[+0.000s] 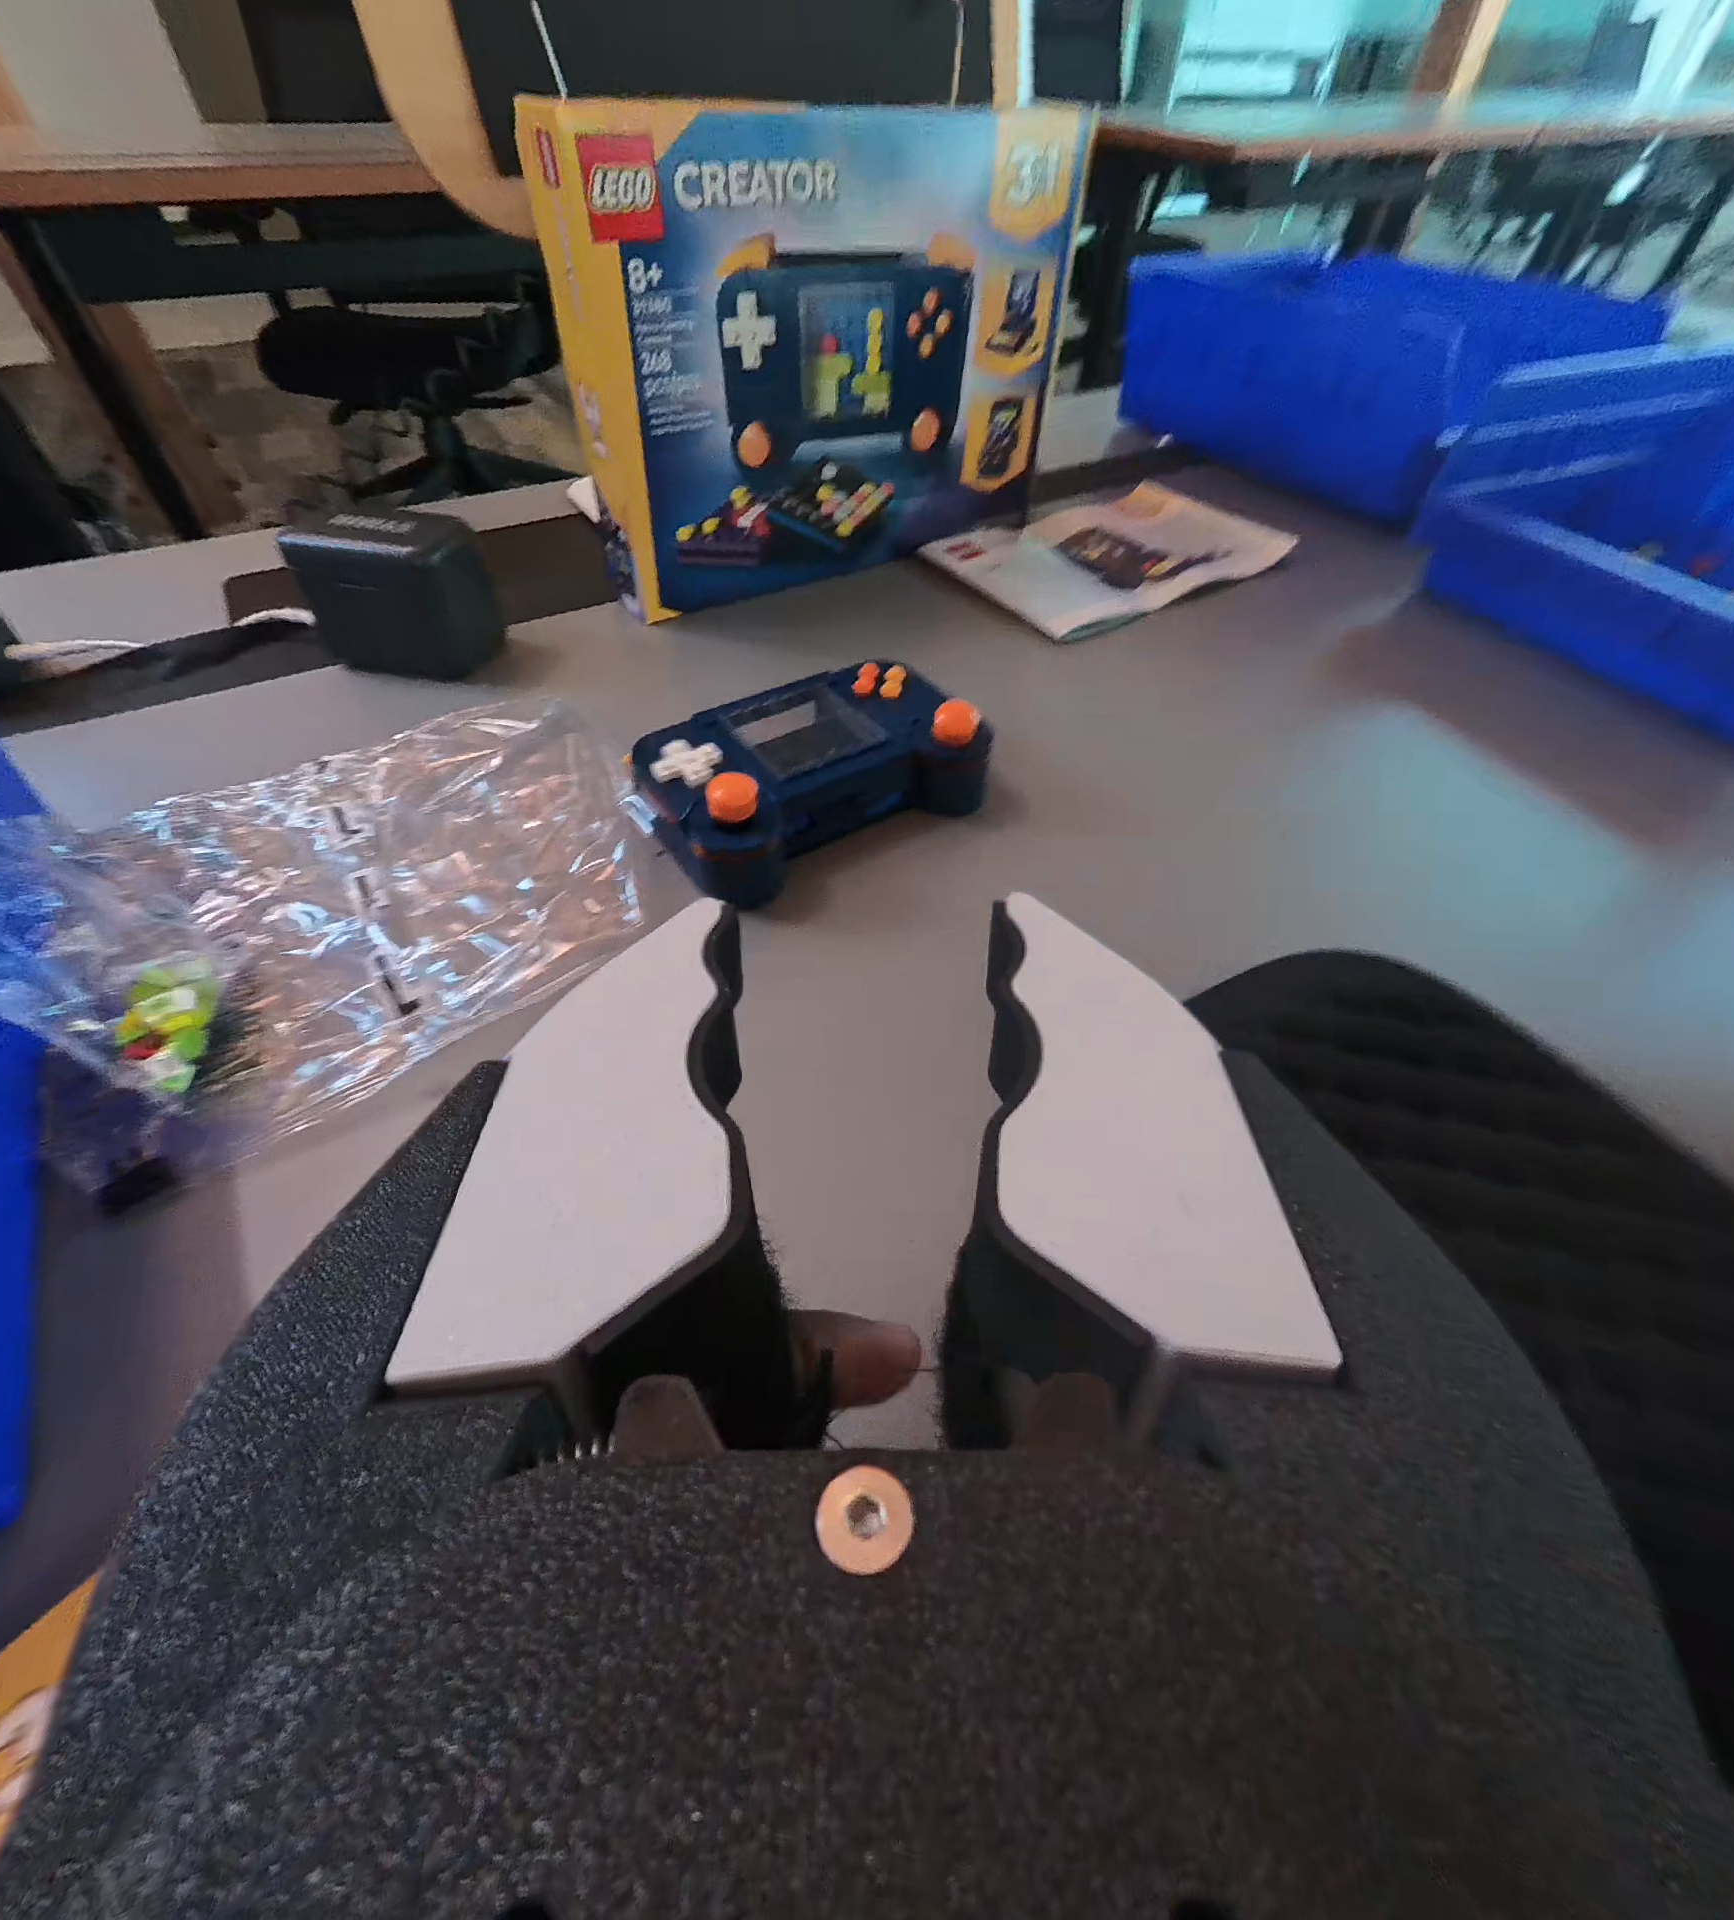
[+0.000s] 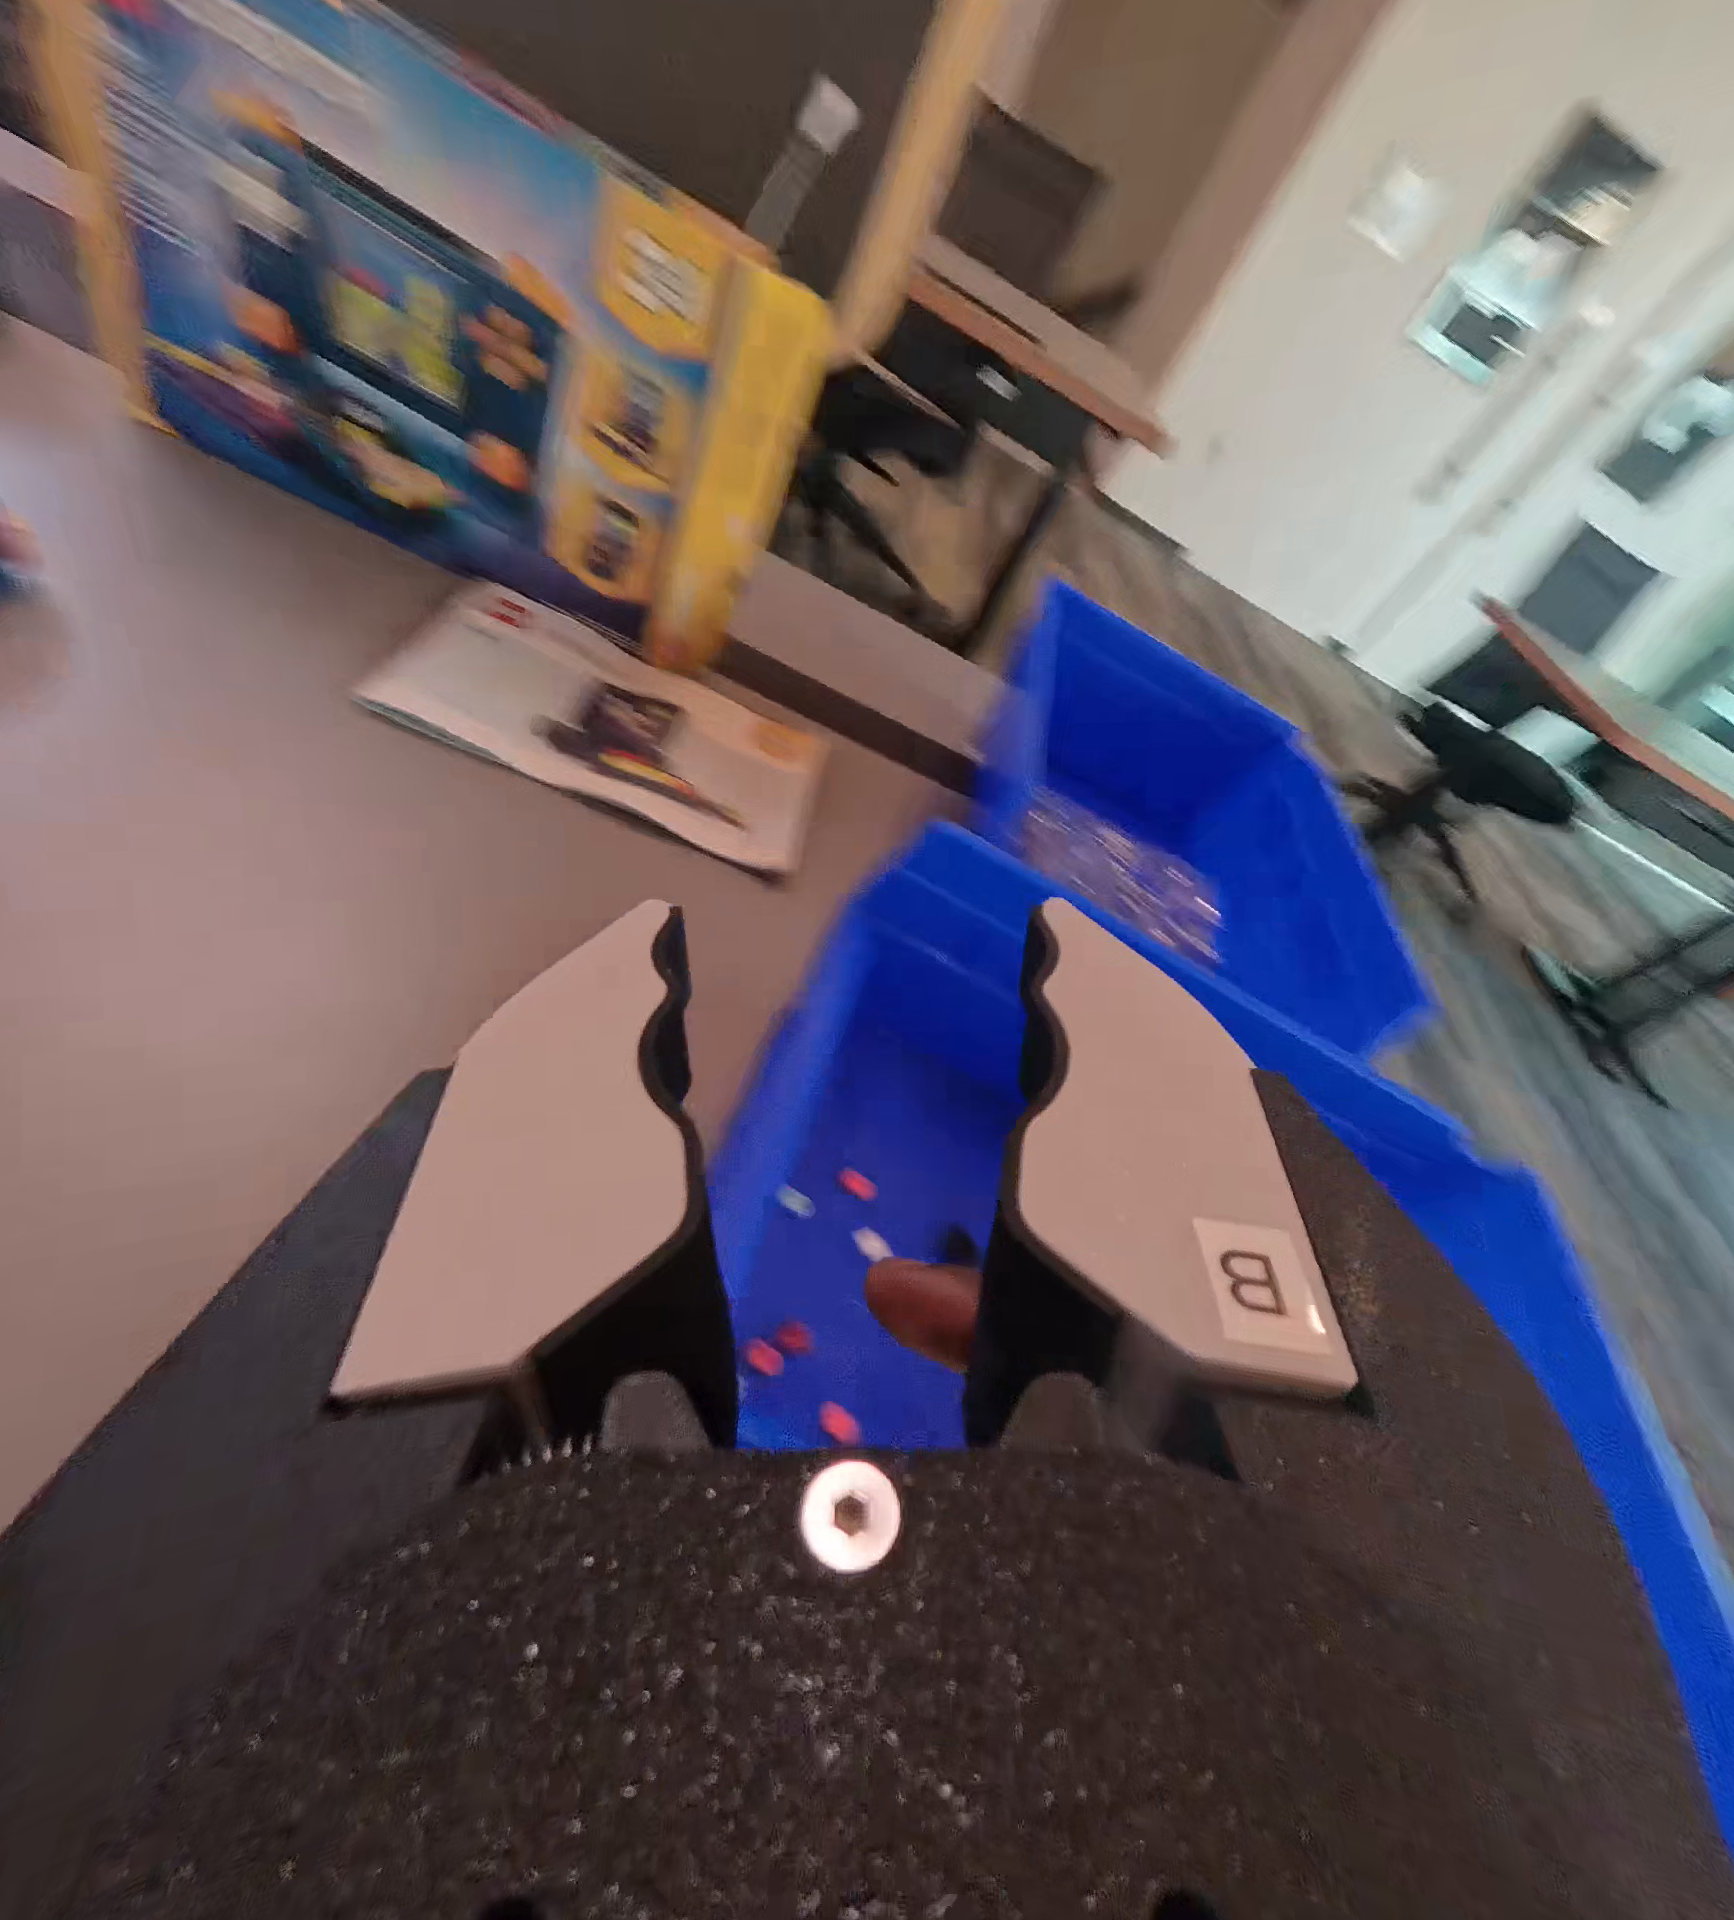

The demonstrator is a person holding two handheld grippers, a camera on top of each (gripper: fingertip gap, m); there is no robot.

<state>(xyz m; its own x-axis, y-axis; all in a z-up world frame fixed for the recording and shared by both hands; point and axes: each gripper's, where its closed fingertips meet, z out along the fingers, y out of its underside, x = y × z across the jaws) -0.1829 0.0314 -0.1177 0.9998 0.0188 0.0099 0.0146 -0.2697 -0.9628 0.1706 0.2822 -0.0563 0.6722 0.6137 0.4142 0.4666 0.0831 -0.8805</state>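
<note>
My left gripper (image 1: pixel 863 920) is open and empty, held above the grey table (image 1: pixel 1258 831). Just beyond its tips lies a dark blue brick-built game console (image 1: pixel 811 774) with orange buttons and a white cross pad. A crumpled clear plastic bag (image 1: pixel 354 914) with green and dark bricks (image 1: pixel 167 1013) lies to its left. My right gripper (image 2: pixel 852 920) is open and empty, tilted over a blue bin (image 2: pixel 884 1091) holding several small red and white pieces (image 2: pixel 790 1340). A fingertip (image 2: pixel 920 1304) shows between its fingers.
A toy set box (image 1: pixel 801 343) stands at the back, an open instruction booklet (image 1: pixel 1112 556) to its right. Blue bins (image 1: pixel 1611 499) line the right side; a second bin (image 2: pixel 1175 790) holds clear bags. A dark case (image 1: pixel 390 587) sits back left. A black ridged object (image 1: pixel 1569 1299) lies near right. The left gripper's tips are roughly 45 centimeters from the right gripper's. The left tips stand about 15 centimeters off the dark blue brick-built game console (image 1: pixel 811 774).
</note>
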